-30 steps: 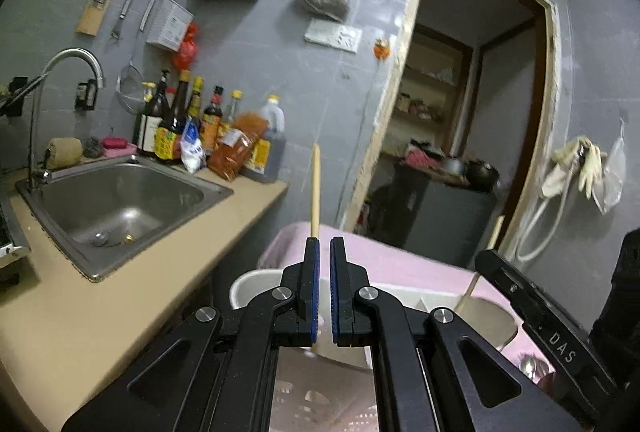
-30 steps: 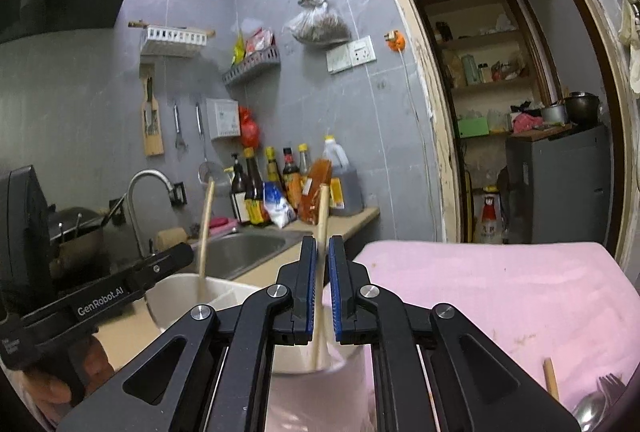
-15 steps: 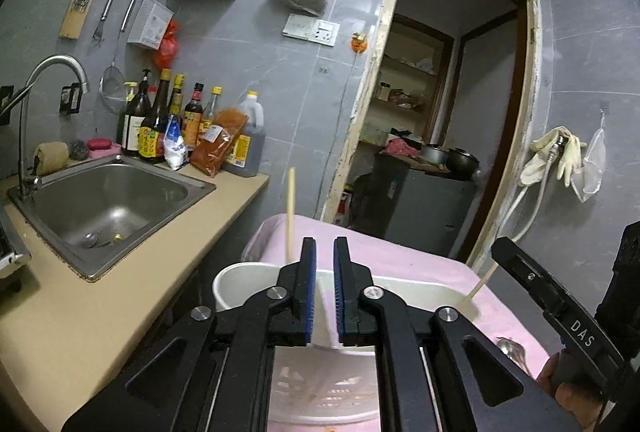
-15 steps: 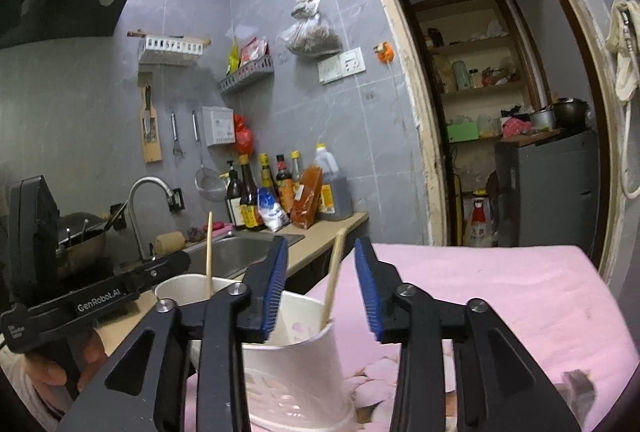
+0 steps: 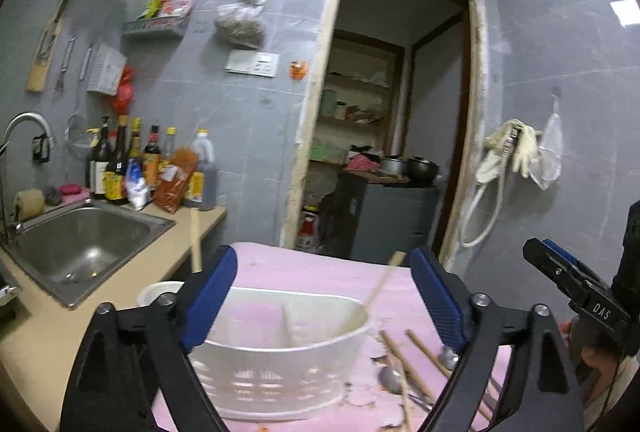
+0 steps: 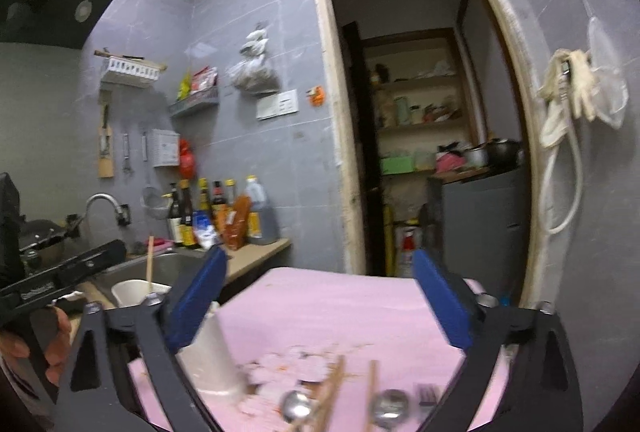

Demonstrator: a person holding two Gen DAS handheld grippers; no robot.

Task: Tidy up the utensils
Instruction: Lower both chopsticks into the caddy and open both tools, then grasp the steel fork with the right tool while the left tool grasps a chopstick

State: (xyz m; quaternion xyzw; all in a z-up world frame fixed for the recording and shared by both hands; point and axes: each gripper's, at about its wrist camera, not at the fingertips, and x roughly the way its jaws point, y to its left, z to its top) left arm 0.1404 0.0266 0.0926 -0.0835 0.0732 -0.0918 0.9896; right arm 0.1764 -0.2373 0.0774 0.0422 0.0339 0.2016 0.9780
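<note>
Now both grippers, left [image 5: 324, 296] and right [image 6: 320, 300], hover level over the pink table [image 6: 340, 304], fingers wide

Grey tiled wall [image 5: 260, 111], open doorway [image 5: 392, 111], steel sink [image 5: 80, 248], beige counter [image 5: 36, 316].

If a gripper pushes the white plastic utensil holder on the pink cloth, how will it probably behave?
The white utensil holder looks like thin slotted plastic holding only two chopsticks, so it is probably light and would slide easily. Being tall for its base, it may tip. The pink cloth might wrinkle beneath it.
</note>
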